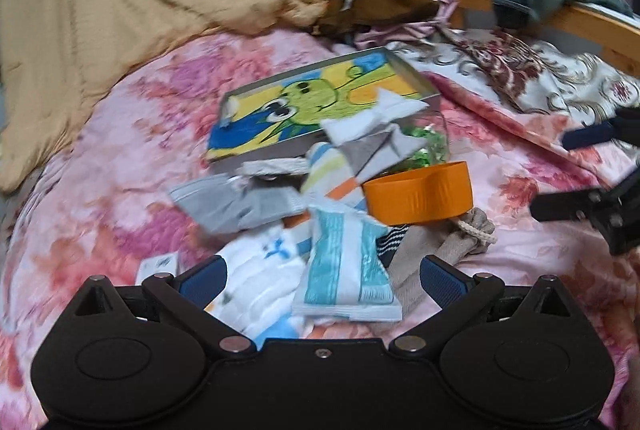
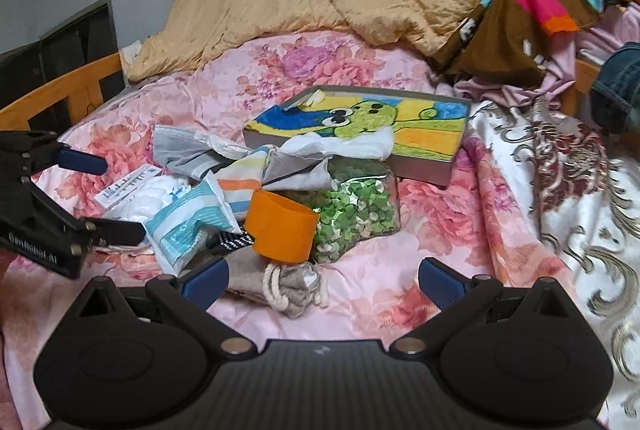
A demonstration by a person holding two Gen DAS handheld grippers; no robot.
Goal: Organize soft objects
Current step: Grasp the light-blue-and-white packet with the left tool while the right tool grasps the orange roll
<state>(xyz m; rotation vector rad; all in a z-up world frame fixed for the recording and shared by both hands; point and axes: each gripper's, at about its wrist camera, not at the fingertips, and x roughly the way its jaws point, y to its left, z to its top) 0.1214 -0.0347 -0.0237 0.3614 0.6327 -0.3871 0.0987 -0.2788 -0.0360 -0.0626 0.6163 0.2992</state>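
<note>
- left gripper [image 1: 322, 280] jaws wide, holding nothing, hovering low over the near edge of the pile; right gripper [image 2: 323, 280] also wide and empty, just short of the beige drawstring pouch [image 2: 294, 286].
- Soft stuff sits in one heap mid-bed on the pink floral bedspread [image 2: 440, 230]: grey cloth [image 2: 180, 154], striped sock [image 2: 244, 186], white-teal packet [image 2: 188, 226], white padded pack [image 1: 256, 282], all overlapping.
- Risk: a pinch on the packet likely drags the layers touching it. Pick the top item first.
- Risk: orange ring [image 2: 280, 230] leans on the bag of green bits [image 2: 356, 206]; tugging cloth from under either one could roll the ring or tip the bag. Neither looks soft, so leave them.
- Risk: cartoon box [image 2: 360, 134] has white fabric [image 2: 348, 146] draped over its edge; pulling that may shift the box.
- Risk: both grippers sit close at the heap; converging on the same item means a collision.
- Left view is motion-blurred, so exact contact is unclear.
</note>
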